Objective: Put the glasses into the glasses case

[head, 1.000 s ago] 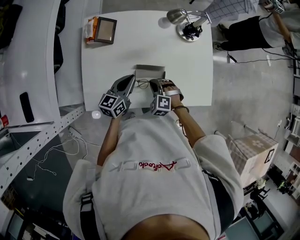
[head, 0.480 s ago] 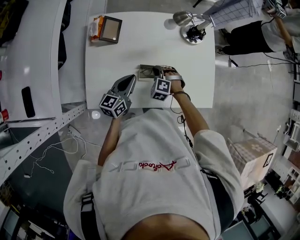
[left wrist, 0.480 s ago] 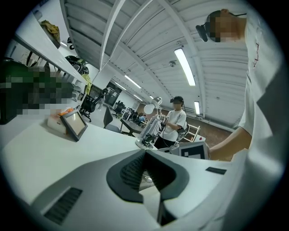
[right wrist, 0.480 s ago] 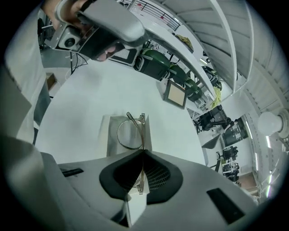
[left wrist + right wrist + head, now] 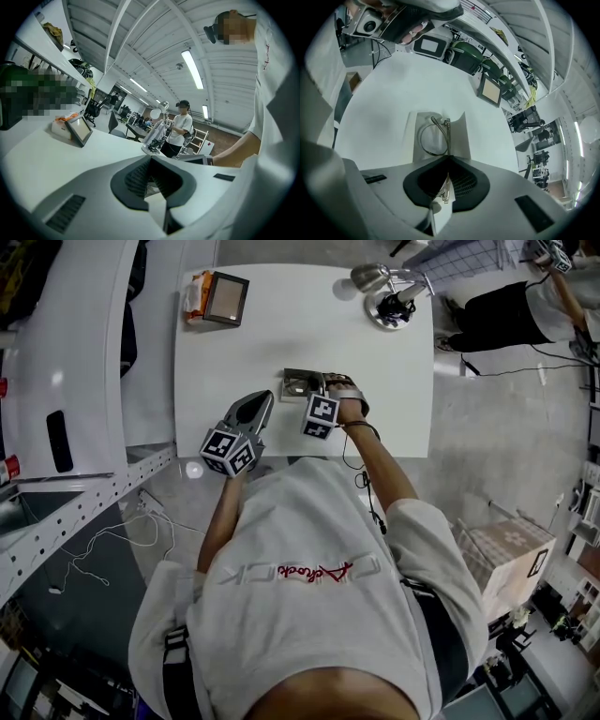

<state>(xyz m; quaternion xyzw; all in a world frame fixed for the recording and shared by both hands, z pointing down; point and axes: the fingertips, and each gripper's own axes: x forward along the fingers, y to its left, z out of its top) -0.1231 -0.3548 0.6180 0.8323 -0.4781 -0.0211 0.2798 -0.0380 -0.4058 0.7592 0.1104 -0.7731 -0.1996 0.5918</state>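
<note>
My right tongs (image 5: 448, 158) clamp the glasses (image 5: 448, 133) so the lenses hang inside the open glasses case (image 5: 460, 136); my left tongs (image 5: 151, 159) sit closed, empty, aside.

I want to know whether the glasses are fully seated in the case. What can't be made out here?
- Right gripper view: the right gripper tongs hide the near half of the glasses; contact with the glasses case floor cannot be told.
- Head view: the right gripper covers the glasses and most of the case.
- Left gripper view: the glasses do not show.

head view overhead; gripper views (close, low) share table (image 5: 281, 334)
</note>
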